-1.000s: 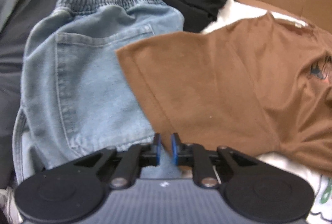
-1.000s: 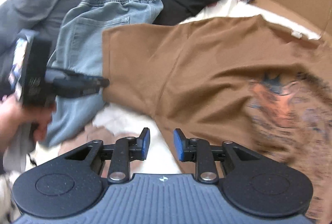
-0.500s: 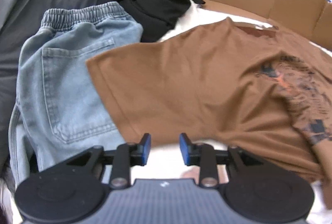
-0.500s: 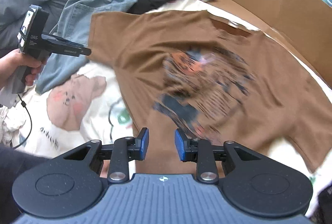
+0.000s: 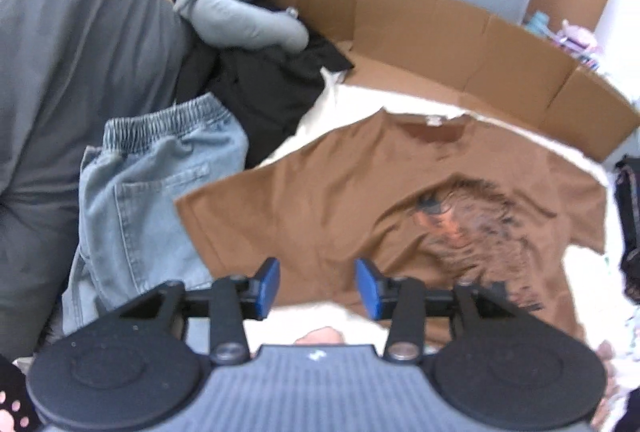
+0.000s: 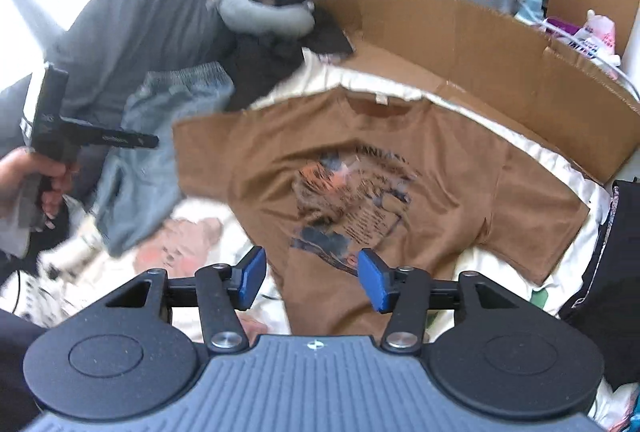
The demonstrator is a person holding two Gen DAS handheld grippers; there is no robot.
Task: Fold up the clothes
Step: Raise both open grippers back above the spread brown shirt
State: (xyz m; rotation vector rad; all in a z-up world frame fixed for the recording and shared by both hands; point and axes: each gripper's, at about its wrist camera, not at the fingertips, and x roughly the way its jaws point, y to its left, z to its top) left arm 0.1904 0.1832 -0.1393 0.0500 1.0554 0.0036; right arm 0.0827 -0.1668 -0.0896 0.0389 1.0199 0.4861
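Note:
A brown T-shirt (image 5: 360, 192) (image 6: 400, 160) with a dark and orange print lies spread flat, face up, on a cream sheet (image 6: 532, 148), collar toward the cardboard. My left gripper (image 5: 316, 286) hovers open above the shirt's near left hem, holding nothing. My right gripper (image 6: 310, 278) is open too, raised over the shirt's lower edge with nothing between its blue pads. In the right wrist view the left gripper (image 6: 154, 141) appears at the left, held by a hand (image 6: 24, 172), its tip beside the shirt's left sleeve.
Light blue denim shorts (image 5: 148, 200) (image 6: 160, 136) lie left of the shirt, partly under its sleeve. Black clothes (image 5: 264, 88) and a grey neck pillow (image 5: 240, 16) sit behind them. Grey bedding (image 5: 72, 64) fills the left. A cardboard wall (image 6: 500, 48) bounds the far side. Dark fabric (image 6: 612, 252) lies at right.
Both grippers have risen and pulled back from the shirt, and their jaws have spread wider. The left gripper let go of the sleeve edge; the shirt now lies spread out.

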